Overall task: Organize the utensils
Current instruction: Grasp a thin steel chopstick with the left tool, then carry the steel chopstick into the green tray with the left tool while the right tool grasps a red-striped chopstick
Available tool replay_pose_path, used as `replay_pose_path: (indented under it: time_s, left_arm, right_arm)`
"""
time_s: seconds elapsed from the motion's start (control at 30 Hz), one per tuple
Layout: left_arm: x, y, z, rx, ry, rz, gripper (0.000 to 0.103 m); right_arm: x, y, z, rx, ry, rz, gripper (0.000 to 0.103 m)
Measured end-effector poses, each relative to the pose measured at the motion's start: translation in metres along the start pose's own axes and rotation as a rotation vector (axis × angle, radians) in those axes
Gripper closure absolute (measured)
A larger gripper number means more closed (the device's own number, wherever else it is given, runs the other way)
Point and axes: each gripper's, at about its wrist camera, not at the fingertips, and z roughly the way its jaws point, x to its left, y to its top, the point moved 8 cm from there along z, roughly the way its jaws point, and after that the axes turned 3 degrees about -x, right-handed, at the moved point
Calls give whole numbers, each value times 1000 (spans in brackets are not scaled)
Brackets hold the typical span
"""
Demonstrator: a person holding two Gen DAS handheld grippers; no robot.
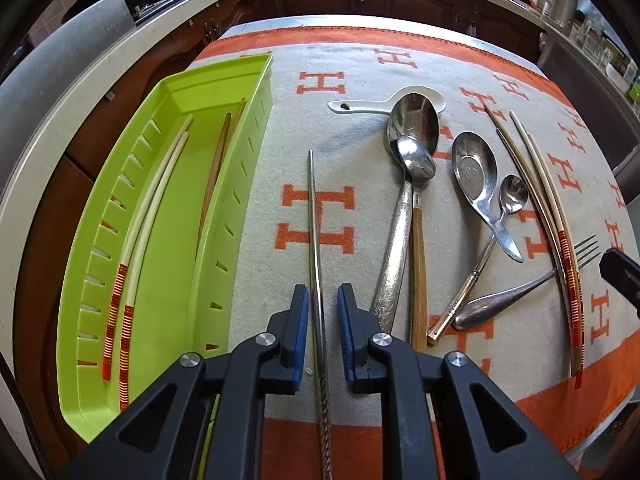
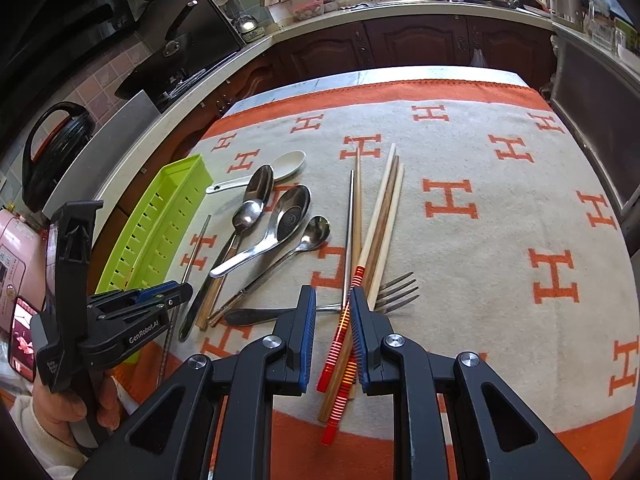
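Two tongs are hovering over scattered utensils on the orange-and-grey cloth [image 1: 500,80] covering the worktop. The left tongs [image 1: 323,300] are straddling a metal chopstick [image 1: 314,220] beside the green tray [image 1: 172,92], pads narrowed but not pressing it. The right tongs [image 2: 332,300] are standing narrow around the red-banded chopsticks [image 2: 340,344], which are lying on the cloth; contact is unclear. Four chopsticks are already lying in the tray, while spoons [image 1: 412,128] and a fork [image 2: 394,292] are waiting on the cloth.
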Motion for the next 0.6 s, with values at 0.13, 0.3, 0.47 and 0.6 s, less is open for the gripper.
replay_pose_path:
  time_s: [0.13, 0.3, 0.47, 0.6]
  left_arm:
    - [-1, 0, -1, -30, -18, -2, 100]
    - [5, 2, -3, -20, -75, -60, 100]
    - [10, 14, -20, -52, -104, -82, 100]
    - [19, 33, -51, -108, -122, -100, 100]
  right_arm:
    - [-11, 5, -1, -5, -18, 18, 85]
    - [-39, 18, 2, 8, -6, 105, 85]
    - [-66, 26, 17, 81, 43, 242, 86]
    - [-62, 18, 23, 124, 100, 272, 86]
